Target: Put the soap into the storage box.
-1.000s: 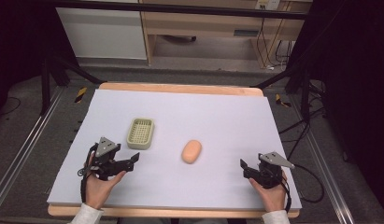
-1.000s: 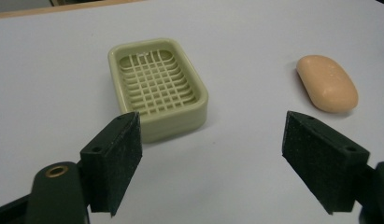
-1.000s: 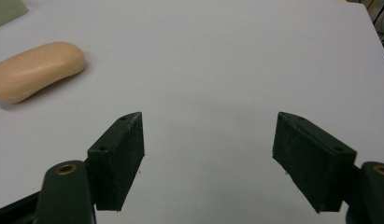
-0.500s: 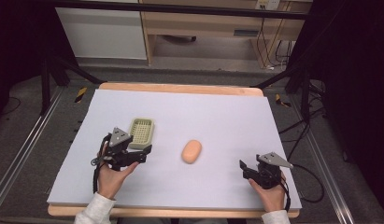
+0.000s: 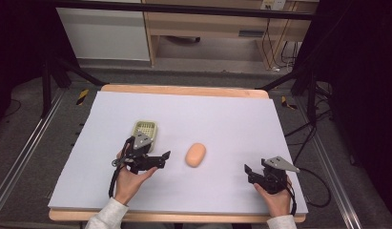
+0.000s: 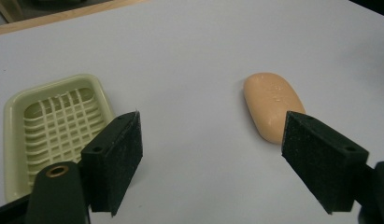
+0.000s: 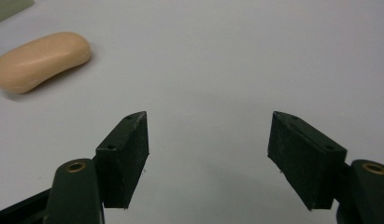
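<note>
A peach bar of soap (image 5: 195,155) lies on the white table sheet (image 5: 222,114), with a pale green slotted soap dish (image 5: 145,130) to its left. My left gripper (image 5: 165,160) hovers just in front of the dish, open and pointing toward the soap, about a hand's width short of it. In the left gripper view the dish (image 6: 54,126) sits behind the left jaw and the soap (image 6: 273,106) behind the right one, with bare sheet between them. My right gripper (image 5: 248,174) rests near the front right. It is open; its jaws have just been closing with nothing between them (image 7: 208,158). The soap (image 7: 40,60) lies far left of it.
The wooden table edge (image 5: 184,89) runs along the back. Beyond it stand a cabinet (image 5: 103,33) and a shelf with cables (image 5: 274,47). Black stand legs (image 5: 50,76) flank the table. A cable (image 5: 313,186) trails from the right gripper.
My left gripper has moved right and away from the front edge, ending in front of the soap dish and nearer the soap. The right hand has stayed put.
</note>
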A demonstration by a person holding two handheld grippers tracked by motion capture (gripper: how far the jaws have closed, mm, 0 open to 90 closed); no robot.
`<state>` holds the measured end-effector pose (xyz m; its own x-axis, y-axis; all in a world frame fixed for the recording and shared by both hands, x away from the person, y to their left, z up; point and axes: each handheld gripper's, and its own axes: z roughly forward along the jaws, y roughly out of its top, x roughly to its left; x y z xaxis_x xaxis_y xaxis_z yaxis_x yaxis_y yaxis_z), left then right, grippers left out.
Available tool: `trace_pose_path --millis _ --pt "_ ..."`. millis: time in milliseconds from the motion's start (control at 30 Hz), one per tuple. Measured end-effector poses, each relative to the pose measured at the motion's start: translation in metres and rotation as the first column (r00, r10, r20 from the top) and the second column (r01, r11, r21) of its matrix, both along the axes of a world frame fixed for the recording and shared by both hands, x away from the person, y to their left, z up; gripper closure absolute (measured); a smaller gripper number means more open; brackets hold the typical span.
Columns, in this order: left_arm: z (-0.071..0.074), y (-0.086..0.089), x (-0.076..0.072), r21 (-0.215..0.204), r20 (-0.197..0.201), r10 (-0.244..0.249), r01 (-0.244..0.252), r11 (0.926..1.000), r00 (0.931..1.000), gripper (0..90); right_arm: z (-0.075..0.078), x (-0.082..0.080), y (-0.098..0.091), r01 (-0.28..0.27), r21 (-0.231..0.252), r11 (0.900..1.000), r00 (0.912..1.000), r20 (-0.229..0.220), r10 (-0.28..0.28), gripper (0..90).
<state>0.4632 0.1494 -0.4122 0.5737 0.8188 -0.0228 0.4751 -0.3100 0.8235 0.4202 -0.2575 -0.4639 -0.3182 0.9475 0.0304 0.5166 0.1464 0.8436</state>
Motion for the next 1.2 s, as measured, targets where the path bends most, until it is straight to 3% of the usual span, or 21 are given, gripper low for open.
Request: trace_pose_path --millis 400,567,1200 --pt "-0.005 -0.021 0.014 0.009 -0.027 -0.009 0.009 0.9999 0.9996 21.0 -0.001 0.001 0.002 -0.006 0.000 1.0000 0.9998 -0.016 0.006 30.3" --pt "-0.004 -0.033 0.020 -0.009 -0.034 -0.019 0.018 0.9998 0.9992 21.3 -0.002 0.002 0.001 -0.006 -0.005 1.0000 0.9999 -0.015 0.006 30.3" --pt "-0.008 -0.063 0.033 -0.015 -0.064 -0.056 0.055 0.9984 0.9964 22.5 -0.002 0.002 0.001 -0.008 -0.010 0.9999 0.9998 -0.019 0.008 30.4"
